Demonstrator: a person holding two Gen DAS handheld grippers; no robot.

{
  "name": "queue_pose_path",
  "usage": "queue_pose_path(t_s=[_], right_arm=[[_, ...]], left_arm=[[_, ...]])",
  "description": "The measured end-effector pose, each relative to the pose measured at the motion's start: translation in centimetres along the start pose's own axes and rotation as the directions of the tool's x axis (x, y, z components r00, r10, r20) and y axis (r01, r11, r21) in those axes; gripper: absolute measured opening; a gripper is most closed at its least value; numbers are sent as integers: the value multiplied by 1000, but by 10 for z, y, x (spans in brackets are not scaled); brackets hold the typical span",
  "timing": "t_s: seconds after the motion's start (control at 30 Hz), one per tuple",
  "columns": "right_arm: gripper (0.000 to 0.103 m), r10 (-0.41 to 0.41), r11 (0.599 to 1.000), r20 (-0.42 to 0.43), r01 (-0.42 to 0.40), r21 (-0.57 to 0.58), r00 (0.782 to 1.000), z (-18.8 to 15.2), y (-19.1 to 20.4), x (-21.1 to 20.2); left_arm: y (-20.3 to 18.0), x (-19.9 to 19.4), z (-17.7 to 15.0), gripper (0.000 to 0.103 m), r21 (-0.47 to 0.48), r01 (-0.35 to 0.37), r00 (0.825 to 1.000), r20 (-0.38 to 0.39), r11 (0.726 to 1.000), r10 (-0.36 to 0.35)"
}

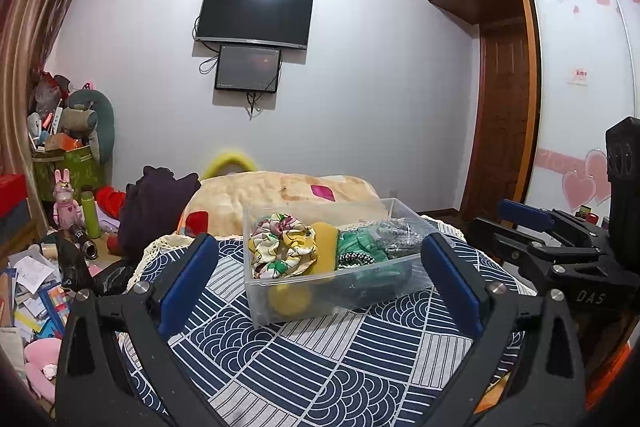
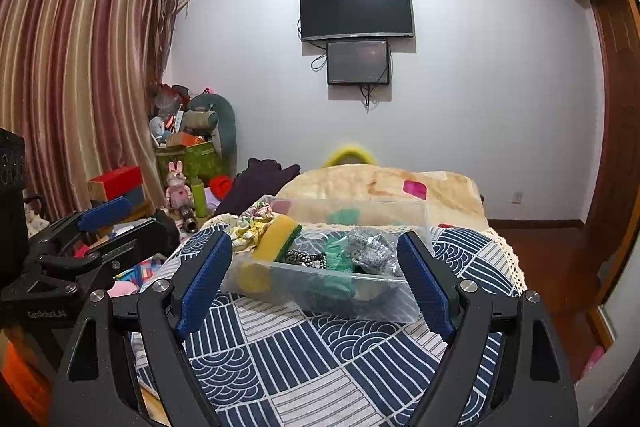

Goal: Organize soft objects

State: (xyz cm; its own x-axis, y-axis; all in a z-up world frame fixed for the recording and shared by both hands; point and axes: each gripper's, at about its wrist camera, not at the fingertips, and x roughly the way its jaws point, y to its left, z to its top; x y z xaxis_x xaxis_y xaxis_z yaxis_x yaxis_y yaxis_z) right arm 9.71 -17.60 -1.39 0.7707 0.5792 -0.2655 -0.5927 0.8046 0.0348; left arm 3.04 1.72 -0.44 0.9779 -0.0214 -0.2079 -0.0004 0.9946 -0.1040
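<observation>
A clear plastic bin holding a floral scrunchie, a yellow sponge and green cloth is sitting on a patterned table, straight ahead of both grippers. The left gripper and right gripper are hovering released, gripping nothing, about equally near.

A pale wall ahead carries a dark television; striped curtains hang left, perhaps covering a window.
</observation>
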Motion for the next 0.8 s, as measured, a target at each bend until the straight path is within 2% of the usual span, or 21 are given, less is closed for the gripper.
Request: queue_pose_path(t_s=[0.8], right_arm=[[83, 8, 1000, -3, -8, 13, 1000, 1, 0, 1]], left_arm=[[3, -3, 2, 103, -18, 7, 1000, 5, 1000, -7]])
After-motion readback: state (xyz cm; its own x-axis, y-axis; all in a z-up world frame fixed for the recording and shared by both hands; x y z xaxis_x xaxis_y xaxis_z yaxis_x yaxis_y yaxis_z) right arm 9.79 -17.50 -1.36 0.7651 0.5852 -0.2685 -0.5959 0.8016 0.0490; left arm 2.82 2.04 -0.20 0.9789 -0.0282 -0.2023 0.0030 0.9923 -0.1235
